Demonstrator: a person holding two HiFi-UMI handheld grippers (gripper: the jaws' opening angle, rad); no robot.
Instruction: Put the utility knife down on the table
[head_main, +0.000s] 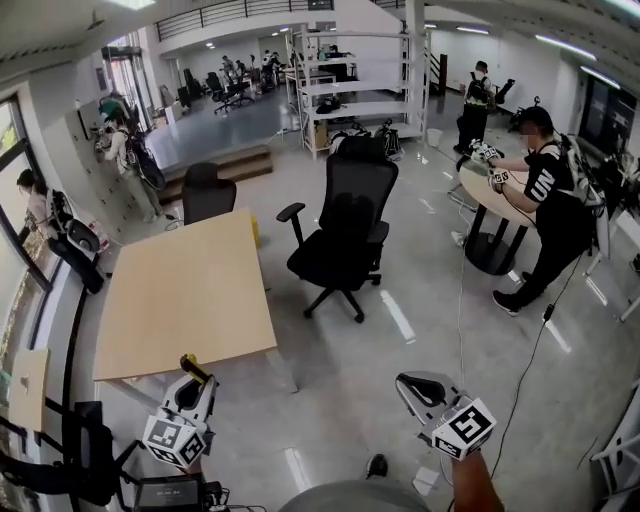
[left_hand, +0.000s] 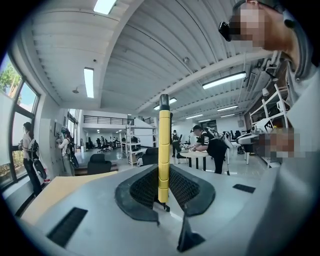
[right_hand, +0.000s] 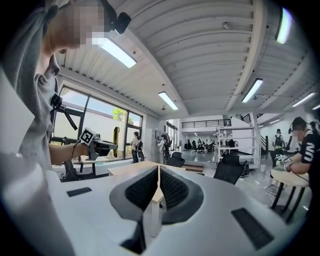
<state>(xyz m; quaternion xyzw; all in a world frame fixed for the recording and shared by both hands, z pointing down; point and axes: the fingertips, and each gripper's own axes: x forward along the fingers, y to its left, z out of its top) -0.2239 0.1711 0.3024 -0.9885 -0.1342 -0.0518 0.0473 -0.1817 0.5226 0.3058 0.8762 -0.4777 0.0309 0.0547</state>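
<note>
A yellow utility knife (left_hand: 164, 150) stands upright between the pads of my left gripper (left_hand: 164, 189), which is shut on it. In the head view the left gripper (head_main: 192, 382) is at the lower left, just off the near corner of the light wooden table (head_main: 180, 290), with the knife's (head_main: 196, 369) yellow end poking out above it. My right gripper (head_main: 413, 384) hangs over the floor at the lower right. Its jaws are pressed together with nothing in them (right_hand: 158, 186). The right gripper view also catches the left gripper (right_hand: 101, 146) and the knife (right_hand: 116, 136) beside the table (right_hand: 131, 168).
A black office chair (head_main: 345, 225) stands on the floor right of the table, and a second chair (head_main: 206, 191) behind it. A person (head_main: 545, 195) leans on a round table (head_main: 488, 192) at the right. A cable (head_main: 530, 360) runs across the floor. Shelving (head_main: 355, 90) is at the back.
</note>
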